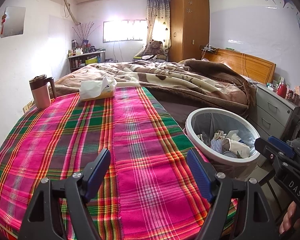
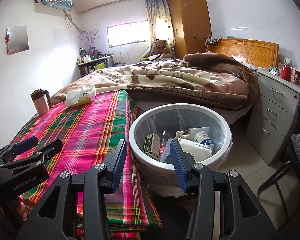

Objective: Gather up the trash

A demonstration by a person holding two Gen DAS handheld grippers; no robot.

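A white round trash bin (image 1: 192,120) (image 2: 142,118) with a liner stands on the floor right of the table. It holds a green carton (image 2: 152,144), a plastic bottle (image 2: 163,138), crumpled white bags (image 2: 198,142) and cups (image 1: 236,148). My left gripper (image 1: 149,168) is open and empty over the plaid tablecloth (image 1: 90,132). My right gripper (image 2: 149,160) is open and empty, at the near rim of the bin; it also shows in the left wrist view (image 1: 270,142). The left gripper shows at the left of the right wrist view (image 2: 42,143).
A tissue box (image 1: 99,91) (image 2: 81,96) and a pink mug (image 1: 41,94) (image 2: 40,102) sit at the table's far end. A bed with a brown blanket (image 1: 170,80) lies beyond. A grey drawer cabinet (image 2: 278,108) stands right of the bin. A dark chair (image 2: 286,170) is at right.
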